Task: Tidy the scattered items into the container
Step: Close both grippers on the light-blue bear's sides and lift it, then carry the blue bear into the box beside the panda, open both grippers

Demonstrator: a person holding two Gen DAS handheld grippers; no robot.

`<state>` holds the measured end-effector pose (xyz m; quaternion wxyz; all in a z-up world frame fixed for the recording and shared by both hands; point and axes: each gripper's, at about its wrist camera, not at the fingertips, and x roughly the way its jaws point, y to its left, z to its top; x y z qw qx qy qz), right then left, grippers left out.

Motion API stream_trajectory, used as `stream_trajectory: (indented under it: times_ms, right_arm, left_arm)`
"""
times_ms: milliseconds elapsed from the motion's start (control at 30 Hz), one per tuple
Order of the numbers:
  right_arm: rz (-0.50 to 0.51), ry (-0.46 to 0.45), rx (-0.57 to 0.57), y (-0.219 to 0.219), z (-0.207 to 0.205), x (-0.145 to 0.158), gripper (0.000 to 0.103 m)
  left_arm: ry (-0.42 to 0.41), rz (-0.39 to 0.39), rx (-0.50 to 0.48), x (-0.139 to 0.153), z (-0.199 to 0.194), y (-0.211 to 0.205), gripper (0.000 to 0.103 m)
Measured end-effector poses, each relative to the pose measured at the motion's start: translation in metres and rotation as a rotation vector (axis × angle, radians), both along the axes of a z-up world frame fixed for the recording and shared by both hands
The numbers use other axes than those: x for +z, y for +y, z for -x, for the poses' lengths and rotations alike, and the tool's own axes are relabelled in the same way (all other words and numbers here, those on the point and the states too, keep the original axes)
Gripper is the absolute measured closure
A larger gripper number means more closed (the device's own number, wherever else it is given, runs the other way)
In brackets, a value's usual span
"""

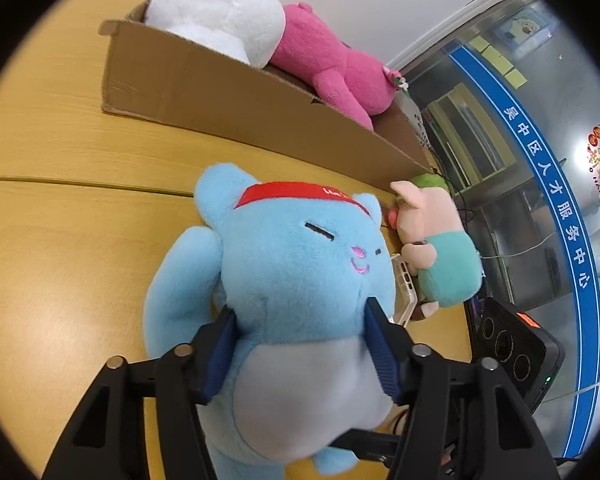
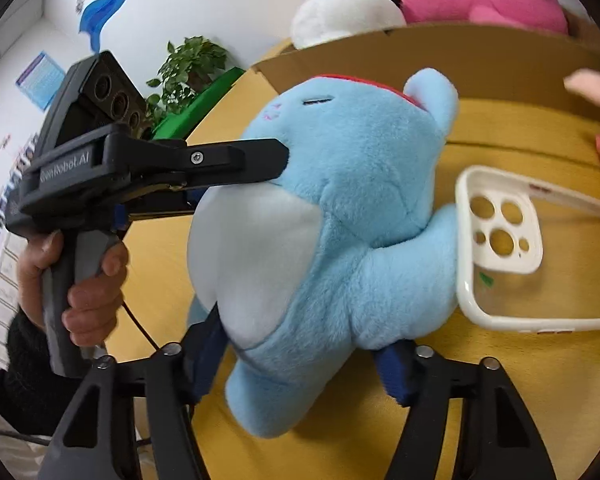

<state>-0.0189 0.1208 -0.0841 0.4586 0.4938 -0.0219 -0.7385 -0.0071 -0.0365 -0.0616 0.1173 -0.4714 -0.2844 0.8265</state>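
Note:
A light-blue plush with a red headband and a pale belly lies on the wooden table, in front of the cardboard box. My left gripper is shut on its body, with the blue pads dug into the fur on both sides. In the right wrist view one finger of that gripper presses into the blue plush below its face, and a hand holds the handle. My right gripper is shut on the plush's lower body, pads against both flanks. A white plush and a pink plush lie in the box.
A small pig plush in a green shirt sits by the box's near corner. A white phone case lies on the table beside the blue plush. The table edge runs close on the right. A potted plant stands beyond the table.

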Motion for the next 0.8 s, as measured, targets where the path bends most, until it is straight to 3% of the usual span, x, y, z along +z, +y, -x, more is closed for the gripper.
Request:
stream_trajectory:
  times_ms: [100, 300, 600, 800]
  right_arm:
    - [-0.01, 0.056, 0.033, -0.002, -0.009, 0.009, 0.036]
    - [0.061, 0.244, 0.08, 0.0, -0.016, 0.076, 0.037]
    - [0.084, 0.493, 0.004, 0.037, 0.034, 0.171, 0.037]
    - [0.063, 0.568, -0.026, 0.03, 0.096, 0.211, 0.038]
  left_arm:
    - [0.053, 0.016, 0.029, 0.023, -0.02, 0.0, 0.047]
    - [0.236, 0.041, 0.063, 0.097, -0.027, -0.002, 0.047]
    - [0.448, 0.146, -0.043, 0.19, 0.043, 0.032, 0.047]
    - [0.477, 0.17, -0.069, 0.221, 0.108, 0.034, 0.047]
